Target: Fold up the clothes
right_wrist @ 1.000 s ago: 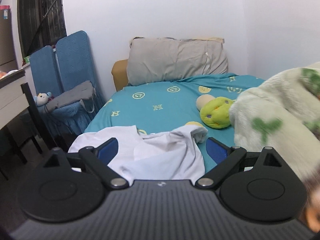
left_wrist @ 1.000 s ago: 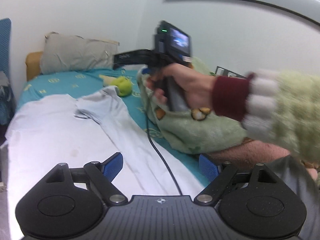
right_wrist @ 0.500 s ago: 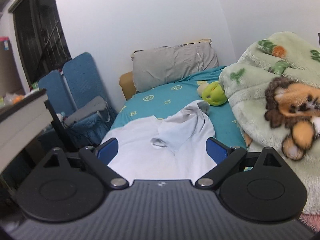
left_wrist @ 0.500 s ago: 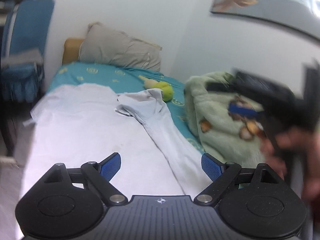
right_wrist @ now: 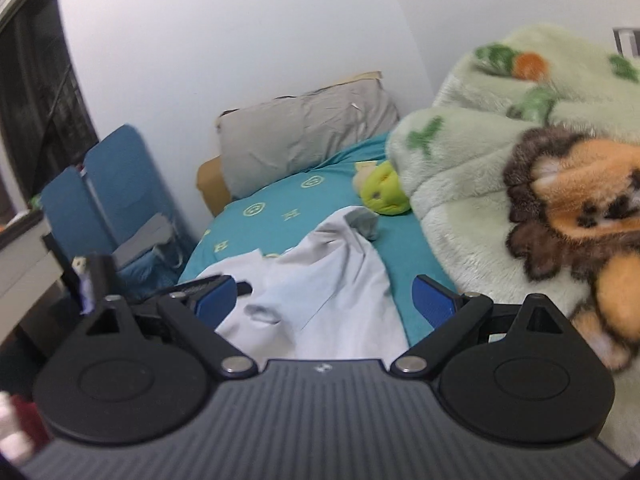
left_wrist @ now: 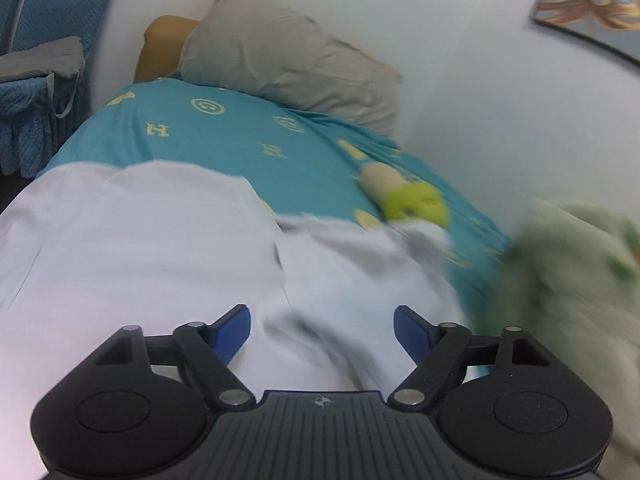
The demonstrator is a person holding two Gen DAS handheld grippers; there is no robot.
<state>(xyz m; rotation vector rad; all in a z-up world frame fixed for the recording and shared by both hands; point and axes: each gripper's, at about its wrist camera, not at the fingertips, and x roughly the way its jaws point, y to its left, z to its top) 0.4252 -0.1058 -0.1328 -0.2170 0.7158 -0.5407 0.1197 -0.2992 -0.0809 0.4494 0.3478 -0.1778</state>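
Observation:
A white shirt [left_wrist: 140, 248] lies spread on the teal bed sheet [left_wrist: 240, 144], one part folded over toward the right. It also shows in the right wrist view [right_wrist: 320, 280], with a grey cuff near the plush toy. My left gripper [left_wrist: 322, 330] is open and empty, low over the shirt. My right gripper [right_wrist: 326, 302] is open and empty above the shirt's right side. The left gripper's tip [right_wrist: 208, 284] shows at the left in the right wrist view.
A grey pillow [left_wrist: 288, 64] leans on the wall at the bed's head. A yellow-green plush toy [right_wrist: 384, 194] lies beside a green fleece blanket [right_wrist: 500, 140] on the right. Blue folded chairs [right_wrist: 100, 188] stand left of the bed.
The left gripper has swung left and dropped closer to the shirt; its view is blurred by motion. The right gripper has moved nearer the blanket. Both stay open.

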